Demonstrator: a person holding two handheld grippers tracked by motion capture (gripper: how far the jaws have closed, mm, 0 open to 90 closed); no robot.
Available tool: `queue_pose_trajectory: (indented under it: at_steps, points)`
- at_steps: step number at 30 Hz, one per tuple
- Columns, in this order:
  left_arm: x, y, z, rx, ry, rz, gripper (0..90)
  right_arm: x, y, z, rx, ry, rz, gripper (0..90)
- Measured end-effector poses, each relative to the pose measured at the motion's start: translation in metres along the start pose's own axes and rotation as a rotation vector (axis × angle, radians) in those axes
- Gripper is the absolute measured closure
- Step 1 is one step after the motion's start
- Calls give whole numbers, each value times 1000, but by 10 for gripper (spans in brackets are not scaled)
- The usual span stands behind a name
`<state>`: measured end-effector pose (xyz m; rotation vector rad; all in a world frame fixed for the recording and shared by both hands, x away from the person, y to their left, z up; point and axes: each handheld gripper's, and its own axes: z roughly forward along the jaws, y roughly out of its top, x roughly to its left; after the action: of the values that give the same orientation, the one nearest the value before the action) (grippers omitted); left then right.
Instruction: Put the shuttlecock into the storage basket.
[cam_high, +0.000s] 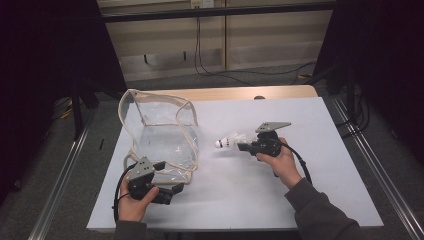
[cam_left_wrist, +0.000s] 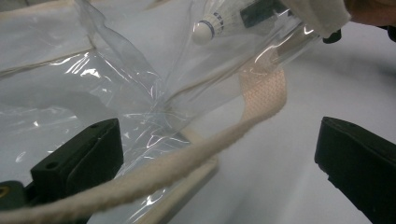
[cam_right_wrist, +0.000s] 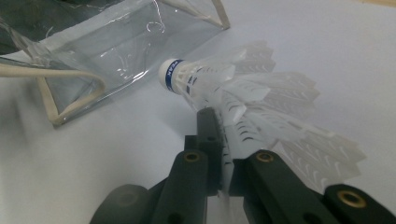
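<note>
A white shuttlecock (cam_high: 227, 141) with a blue band on its cork hangs above the table's middle, cork toward the bag. My right gripper (cam_high: 242, 146) is shut on its feathers; in the right gripper view the jaws (cam_right_wrist: 222, 135) pinch the skirt of the shuttlecock (cam_right_wrist: 224, 88). A clear plastic bag (cam_high: 160, 130) with cream trim stands at the left, mouth upward. My left gripper (cam_high: 170, 177) sits at the bag's near corner, open. In the left gripper view its jaws (cam_left_wrist: 219, 154) stand wide apart, with the cream strap (cam_left_wrist: 196, 158) and the bag's edge (cam_left_wrist: 93, 84) lying between them.
A white sheet (cam_high: 300, 190) covers the table, with a wooden edge (cam_high: 250, 93) at the far side. Metal rails (cam_high: 370, 170) run along both sides. Cables lie on the floor (cam_high: 240, 75) beyond the table. Open surface lies right of my right hand.
</note>
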<state>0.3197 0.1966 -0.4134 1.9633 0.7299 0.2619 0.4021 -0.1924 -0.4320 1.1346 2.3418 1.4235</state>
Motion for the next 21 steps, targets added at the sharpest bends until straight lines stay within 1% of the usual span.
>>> queue_pose_trajectory:
  at_steps: [10, 21]
  points:
    - [0, 0, -1, -2, 0, -4, 10, 2, 5, -6, -17, 11, 0, 884]
    - [0, 0, 0, 0, 2, -7, 9, 5, 10, -9, -6, 26, -7, 884]
